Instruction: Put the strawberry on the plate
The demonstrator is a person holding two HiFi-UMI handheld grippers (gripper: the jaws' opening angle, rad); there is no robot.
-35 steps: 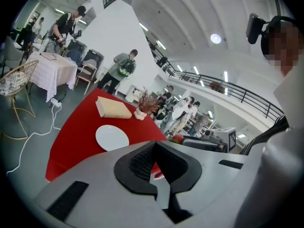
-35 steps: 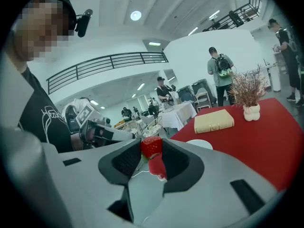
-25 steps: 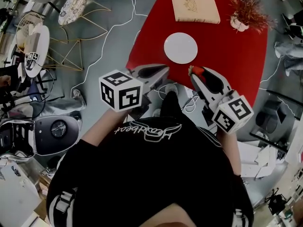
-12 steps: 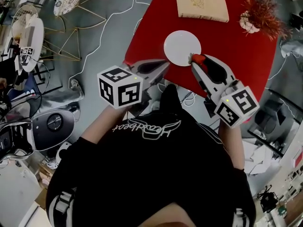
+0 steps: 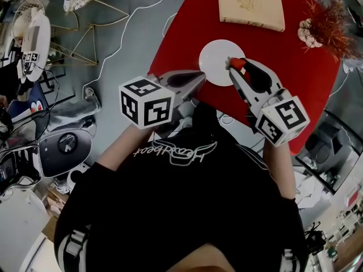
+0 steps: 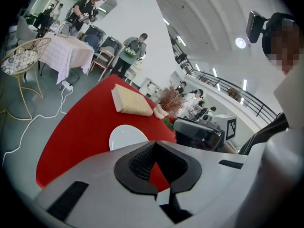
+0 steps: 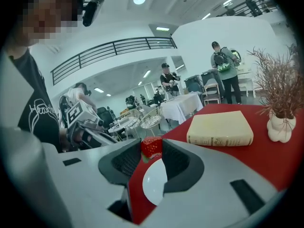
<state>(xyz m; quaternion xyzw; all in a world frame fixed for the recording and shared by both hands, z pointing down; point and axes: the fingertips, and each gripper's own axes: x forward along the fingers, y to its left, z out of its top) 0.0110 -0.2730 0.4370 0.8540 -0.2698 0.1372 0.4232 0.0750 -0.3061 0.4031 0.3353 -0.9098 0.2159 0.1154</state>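
While between right gripper's (image 7: 151, 152) fingers (image 7: 179, 161), strawberry (image 7: 151, 145) at plate's (image 7: 154, 186) edge, leafy end down.

One red table (image 5: 181, 38) occupies the head view's upper middle, carrying one white plate (image 5: 215, 61), one cream book (image 5: 251, 5) and one vase of dried twigs (image 5: 317, 27) at upper right. One strawberry (image 5: 238, 64). Two grippers: left gripper (image 5: 198, 77), right gripper (image 5: 232, 67). Background people (image 6: 134, 46) number perhaps seven, too small to count surely.

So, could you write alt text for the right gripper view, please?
The right gripper holds a strawberry at its jaw tips above a white plate on a red table; a cream book and a vase of dried stems sit beyond.
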